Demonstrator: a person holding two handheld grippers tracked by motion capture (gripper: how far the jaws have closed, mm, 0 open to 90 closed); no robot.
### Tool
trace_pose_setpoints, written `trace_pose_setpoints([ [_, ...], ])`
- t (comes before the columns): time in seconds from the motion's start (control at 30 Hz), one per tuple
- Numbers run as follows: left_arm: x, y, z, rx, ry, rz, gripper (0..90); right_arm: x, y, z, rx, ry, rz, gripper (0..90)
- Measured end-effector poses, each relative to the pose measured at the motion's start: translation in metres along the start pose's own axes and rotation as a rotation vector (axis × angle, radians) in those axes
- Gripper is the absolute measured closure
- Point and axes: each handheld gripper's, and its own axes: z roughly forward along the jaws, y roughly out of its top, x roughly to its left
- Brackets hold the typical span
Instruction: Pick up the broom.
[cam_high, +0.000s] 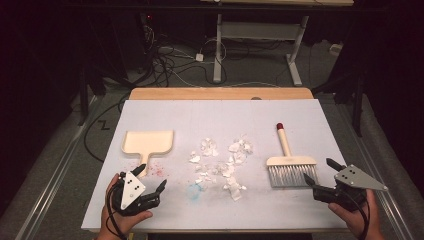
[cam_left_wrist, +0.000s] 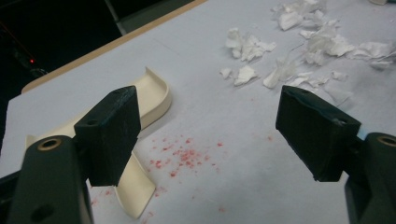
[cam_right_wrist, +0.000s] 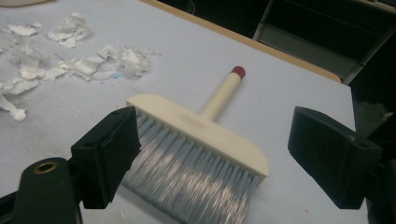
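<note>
Red brush-handle tip (cam_right_wrist: 238, 71), hidden from left gripper view

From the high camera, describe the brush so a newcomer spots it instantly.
Start at the pale table sheet and go to its right side, past the torn paper scraps. The brush lies flat there: cream head, grey bristles toward the person, red-capped handle pointing away.

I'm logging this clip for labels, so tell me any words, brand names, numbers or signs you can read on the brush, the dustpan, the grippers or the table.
None: no readable text.
Brush: plain cream handle with a red tip, no print.
Dustpan: plain cream, unmarked.
Left gripper and right gripper: only screw holes on the grey plates.
Table: only red and blue stains and paper scraps, no writing.
</note>
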Motion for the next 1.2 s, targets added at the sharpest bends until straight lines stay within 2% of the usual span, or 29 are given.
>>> trace_pose_setpoints([
  [0.13,-0.001,-0.005,0.004,0.034,-0.007,-0.006,21.3,-0.003,0.001,0.000,-0.005,-0.011,0.010,17.5],
  [0.37,-0.004,-0.007,0.001,0.042,0.001,0.000,21.3,-0.004,0.004,0.007,0.017,-0.020,0.011,17.4],
  [0.53,-0.006,-0.007,0.003,0.053,-0.012,-0.003,21.3,-0.006,0.009,0.020,0.079,0.013,0.033,17.9],
  [0.63,-0.008,-0.007,0.006,0.064,-0.025,0.016,21.3,-0.009,0.015,0.023,0.068,0.019,0.037,17.6],
  [0.73,-0.009,-0.006,0.007,0.071,-0.031,0.024,21.3,-0.014,0.026,0.037,0.084,0.035,0.052,18.8],
  [0.8,-0.009,-0.007,0.008,0.076,-0.039,0.024,21.3,-0.016,0.031,0.047,0.128,0.020,0.068,24.7],
  [0.87,-0.009,-0.007,0.010,0.085,-0.047,0.023,21.4,-0.018,0.034,0.056,0.147,0.034,0.080,26.3],
  [0.93,-0.009,-0.007,0.010,0.097,-0.049,0.032,21.2,-0.021,0.039,0.068,0.187,0.021,0.086,27.6],
  [1.03,-0.012,-0.007,0.011,0.103,-0.054,0.045,21.2,-0.028,0.048,0.090,0.257,0.036,0.115,29.7],
  [1.1,-0.014,-0.005,0.012,0.105,-0.058,0.076,21.2,-0.032,0.053,0.107,0.323,0.054,0.140,32.7],
  [1.2,-0.015,-0.004,0.013,0.105,-0.062,0.084,21.2,-0.033,0.057,0.132,0.409,0.070,0.157,33.8],
])
